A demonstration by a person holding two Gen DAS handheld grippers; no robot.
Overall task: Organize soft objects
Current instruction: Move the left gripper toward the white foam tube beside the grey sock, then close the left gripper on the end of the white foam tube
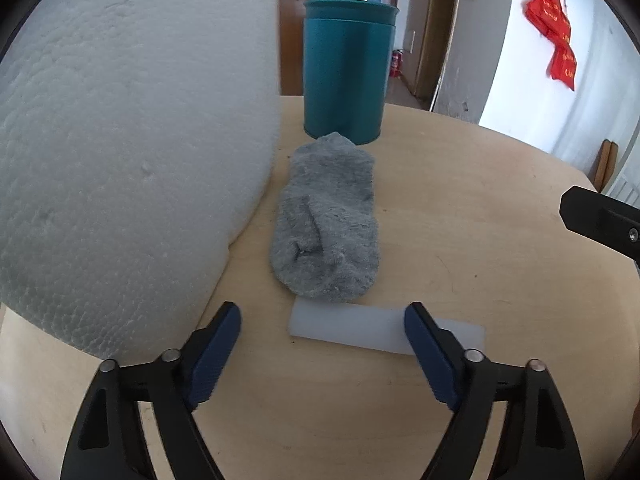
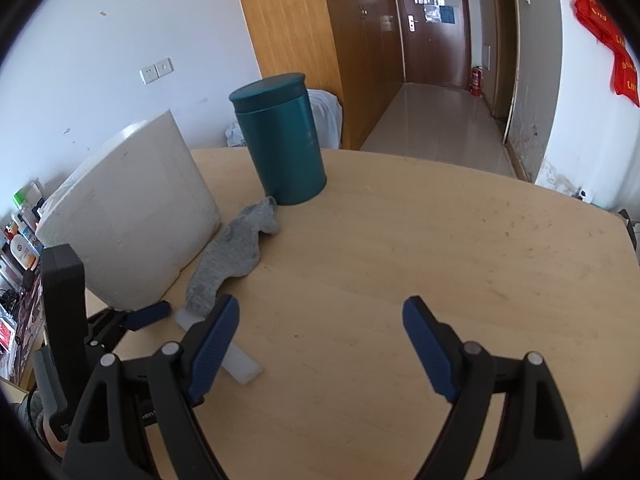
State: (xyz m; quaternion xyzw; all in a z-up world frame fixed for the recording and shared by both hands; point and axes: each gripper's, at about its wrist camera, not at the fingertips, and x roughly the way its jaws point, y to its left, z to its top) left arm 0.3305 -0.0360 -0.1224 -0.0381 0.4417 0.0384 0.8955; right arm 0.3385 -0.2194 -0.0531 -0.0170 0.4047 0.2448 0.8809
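Observation:
A grey fuzzy sock (image 1: 326,220) lies flat on the wooden table (image 1: 460,240), between a white foam block (image 1: 132,152) and a teal canister (image 1: 346,68). A white translucent strip (image 1: 360,326) lies just in front of the sock. My left gripper (image 1: 322,320) is open, its fingertips on either side of the strip, just short of the sock. My right gripper (image 2: 320,312) is open and empty over bare table, to the right of the sock (image 2: 232,256). The strip (image 2: 240,362), the foam block (image 2: 128,216) and the canister (image 2: 282,140) also show in the right wrist view.
The left gripper's blue finger (image 2: 148,314) shows at the left of the right wrist view. Part of the right gripper's black body (image 1: 600,220) shows at the right edge of the left wrist view. A shelf of small items (image 2: 20,240) stands left of the table. A hallway lies beyond.

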